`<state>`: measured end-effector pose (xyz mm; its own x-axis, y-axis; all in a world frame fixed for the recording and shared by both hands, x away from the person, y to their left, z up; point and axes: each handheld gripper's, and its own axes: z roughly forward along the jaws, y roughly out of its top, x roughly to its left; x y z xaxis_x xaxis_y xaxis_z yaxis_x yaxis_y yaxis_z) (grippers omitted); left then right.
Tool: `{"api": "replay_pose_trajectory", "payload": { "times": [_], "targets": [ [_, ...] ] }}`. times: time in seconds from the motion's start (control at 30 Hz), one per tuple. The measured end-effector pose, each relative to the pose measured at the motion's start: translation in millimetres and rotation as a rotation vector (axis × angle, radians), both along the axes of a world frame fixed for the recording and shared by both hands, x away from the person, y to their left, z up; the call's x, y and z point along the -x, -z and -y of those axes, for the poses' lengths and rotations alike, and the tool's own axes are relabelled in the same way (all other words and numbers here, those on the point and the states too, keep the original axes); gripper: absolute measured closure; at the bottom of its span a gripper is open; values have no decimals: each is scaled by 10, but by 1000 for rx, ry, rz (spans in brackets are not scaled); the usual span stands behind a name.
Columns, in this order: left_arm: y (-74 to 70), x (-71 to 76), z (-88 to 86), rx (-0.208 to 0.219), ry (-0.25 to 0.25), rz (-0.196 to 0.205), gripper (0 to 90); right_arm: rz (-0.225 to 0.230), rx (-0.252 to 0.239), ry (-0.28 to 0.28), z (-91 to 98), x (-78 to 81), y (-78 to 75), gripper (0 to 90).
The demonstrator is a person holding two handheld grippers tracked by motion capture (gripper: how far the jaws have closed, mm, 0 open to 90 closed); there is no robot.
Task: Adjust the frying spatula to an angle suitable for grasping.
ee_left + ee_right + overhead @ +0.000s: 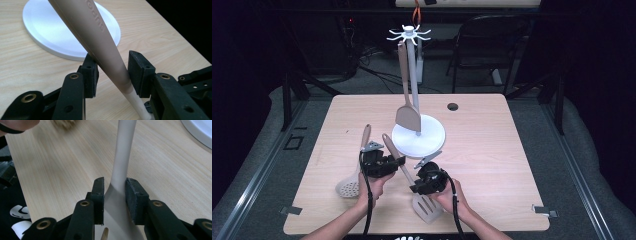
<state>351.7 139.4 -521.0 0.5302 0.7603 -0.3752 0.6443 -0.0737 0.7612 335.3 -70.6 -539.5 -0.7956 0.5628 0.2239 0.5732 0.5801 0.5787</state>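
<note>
left hand-held gripper [113,72]: jaws around slotted spatula [428,207] handle, left pad touching, right apart | right hand-held gripper [114,198]: clamped on its neck | lower centre of table [492,165]

A light wood-grain rectangular desk [492,150] with a round cable hole [453,106] stands on grey carpet floor [257,165]. A dark metal-framed chair [484,45] stands behind. The surrounding room is dark.
</note>
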Motion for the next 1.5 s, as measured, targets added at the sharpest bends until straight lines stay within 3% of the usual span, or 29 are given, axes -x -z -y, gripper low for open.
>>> {"api": "replay_pose_trajectory", "payload": {
  "times": [0.17,0.3,0.4,0.47,0.7,0.8,0.93,1.03,1.17,1.3,1.5],
  "targets": [
    [-24,33,-4,51,48,2,596,6,-25,30,20,23,-38,737],
    [-26,64,21,67,81,-2,590,23,-40,46,29,37,-68,748],
    [-6,83,22,94,85,15,624,28,-59,59,40,40,-82,752],
    [22,81,9,140,81,15,678,37,-75,72,49,47,-95,755],
    [40,105,49,155,79,23,713,61,-85,86,49,64,-117,758],
    [57,108,40,209,75,11,731,76,-83,90,45,77,-131,757],
    [47,110,26,236,82,15,746,94,-84,82,40,91,-151,756],
    [-2,97,9,280,101,12,765,122,-106,83,38,99,-167,752],
    [-85,115,20,271,132,56,771,142,-121,67,58,102,-214,735],
    [-173,115,4,258,146,107,772,150,-115,55,58,115,-231,640],
    [-257,123,-32,236,155,151,773,160,-118,55,102,115,-291,533]
  ]
}}
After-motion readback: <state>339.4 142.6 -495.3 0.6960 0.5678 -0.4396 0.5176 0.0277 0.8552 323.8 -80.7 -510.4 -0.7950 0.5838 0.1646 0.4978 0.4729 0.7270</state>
